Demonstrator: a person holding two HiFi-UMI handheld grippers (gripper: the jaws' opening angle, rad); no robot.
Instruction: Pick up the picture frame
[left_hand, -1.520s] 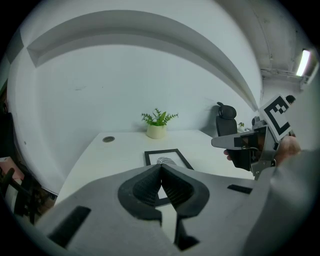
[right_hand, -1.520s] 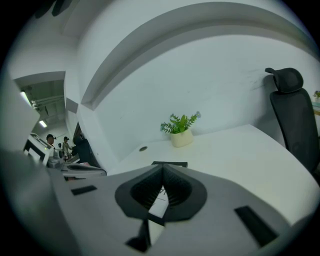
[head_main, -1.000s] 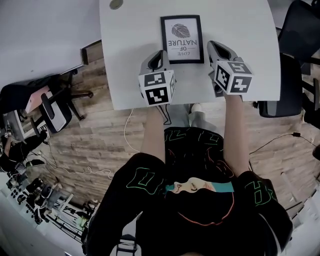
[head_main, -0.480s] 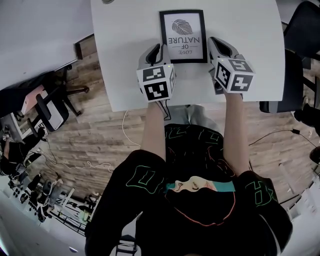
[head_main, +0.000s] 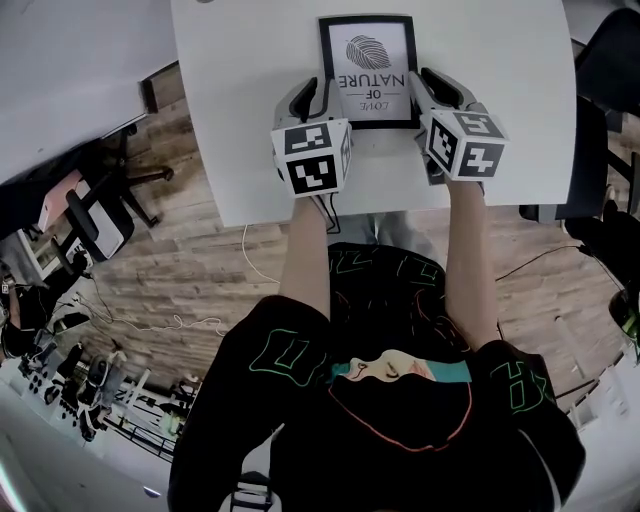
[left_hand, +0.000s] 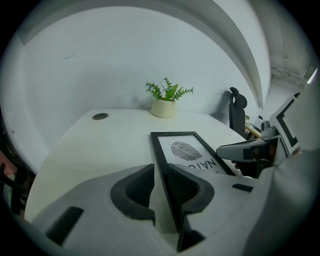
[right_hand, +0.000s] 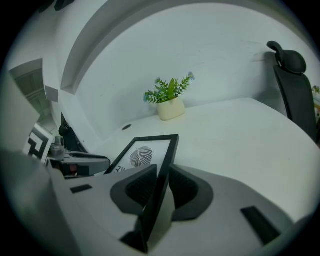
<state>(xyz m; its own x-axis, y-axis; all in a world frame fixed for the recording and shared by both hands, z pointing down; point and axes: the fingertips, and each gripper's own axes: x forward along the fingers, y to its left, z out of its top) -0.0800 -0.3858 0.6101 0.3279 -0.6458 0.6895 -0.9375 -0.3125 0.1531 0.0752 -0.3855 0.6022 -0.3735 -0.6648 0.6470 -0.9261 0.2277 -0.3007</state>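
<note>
I am straddling the frame (head_main: 367, 60) with left gripper (head_main: 305, 95) and right gripper (head_main: 437, 88), one per long side running away from me, jaws just opening, clamping nothing.

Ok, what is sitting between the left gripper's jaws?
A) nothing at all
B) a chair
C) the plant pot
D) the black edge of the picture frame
D: in the left gripper view the black edge of the picture frame runs between the jaws of the left gripper, which have just been opening and stand apart.
</note>
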